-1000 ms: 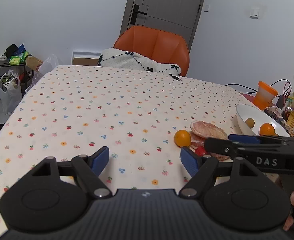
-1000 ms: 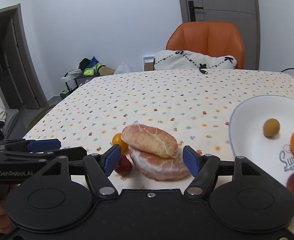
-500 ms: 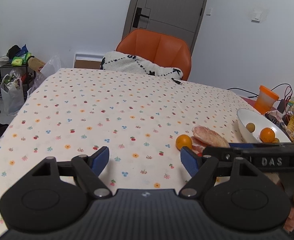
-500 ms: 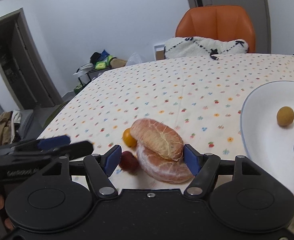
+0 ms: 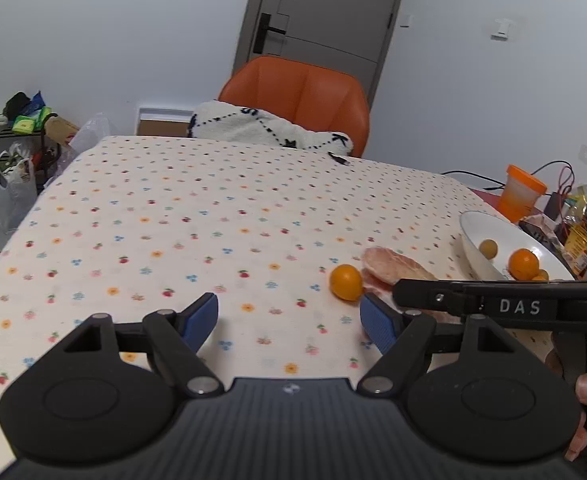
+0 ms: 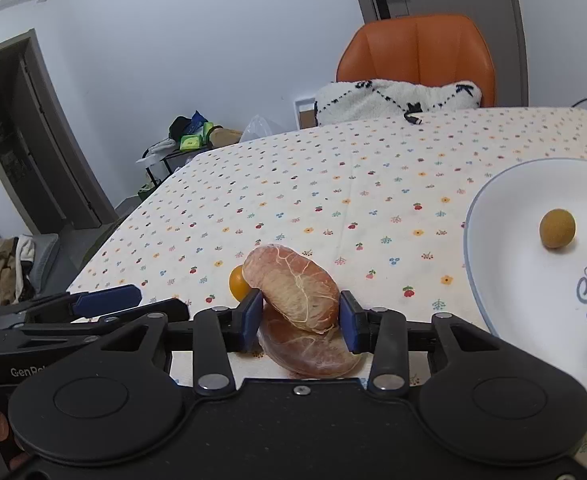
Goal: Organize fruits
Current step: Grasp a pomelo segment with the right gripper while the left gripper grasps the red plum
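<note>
Table (image 5: 197,216): flower-print cloth, wide bare stretch ahead of the left gripper (image 5: 289,322), whose blue pads stand well apart over cloth, gripping nothing.
Orange chair (image 6: 417,52): at the far table edge, white throw draped over it; grey door behind.
White bowl (image 6: 493,280): right of the right gripper (image 6: 299,322), near the table's right edge; holds a brownish-green round fruit (image 6: 556,228), oranges and a red fruit.
Pomelo segments (image 6: 293,292): two, peeled and stacked; the right gripper's pads press both sides of the upper one.
Small orange fruit (image 5: 346,282): left of the segments, half hidden in the right view.
Left view only: orange cup (image 5: 519,192), packets beyond the bowl.
Right view only: dark doorway, clothes heap.
</note>
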### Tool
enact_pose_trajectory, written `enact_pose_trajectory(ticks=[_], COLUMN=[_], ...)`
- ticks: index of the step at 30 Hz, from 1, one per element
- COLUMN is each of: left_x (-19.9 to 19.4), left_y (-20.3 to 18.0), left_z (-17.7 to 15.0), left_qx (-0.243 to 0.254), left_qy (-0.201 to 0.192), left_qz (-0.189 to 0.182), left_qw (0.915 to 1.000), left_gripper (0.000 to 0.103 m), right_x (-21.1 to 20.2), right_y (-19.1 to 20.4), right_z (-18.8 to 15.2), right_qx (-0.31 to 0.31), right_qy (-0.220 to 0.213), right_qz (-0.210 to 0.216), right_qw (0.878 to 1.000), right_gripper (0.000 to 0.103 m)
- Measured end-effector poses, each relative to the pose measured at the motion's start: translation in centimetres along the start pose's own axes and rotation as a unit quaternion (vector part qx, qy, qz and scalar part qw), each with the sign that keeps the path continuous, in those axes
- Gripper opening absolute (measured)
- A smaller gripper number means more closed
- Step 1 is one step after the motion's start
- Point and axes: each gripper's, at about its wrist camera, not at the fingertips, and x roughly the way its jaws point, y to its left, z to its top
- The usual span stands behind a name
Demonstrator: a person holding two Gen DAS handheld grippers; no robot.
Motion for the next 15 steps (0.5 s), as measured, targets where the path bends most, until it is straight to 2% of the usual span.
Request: enact_pose_trajectory(ticks=[11, 15], left_x=[1.0, 1.5], left_y=[-2.2, -2.7], left_z=[-0.3, -0.4], left_qx=[0.021, 0.026], left_qy=[0.007, 0.014], left_qz=[-0.033, -0.041], left_qw=[0.9992, 0.9987], left_gripper=[0.072, 0.059], right_x=[-2.2, -3.1], right_y=[-0.6, -1.0], right_z=[-0.2, -0.2], right_qx=[0.007, 0.012], right_qy=[-0.023, -0.03], right_qz=[0.001, 0.006], right_qw=[1.0, 0.999], right_gripper=[0.034, 0.034])
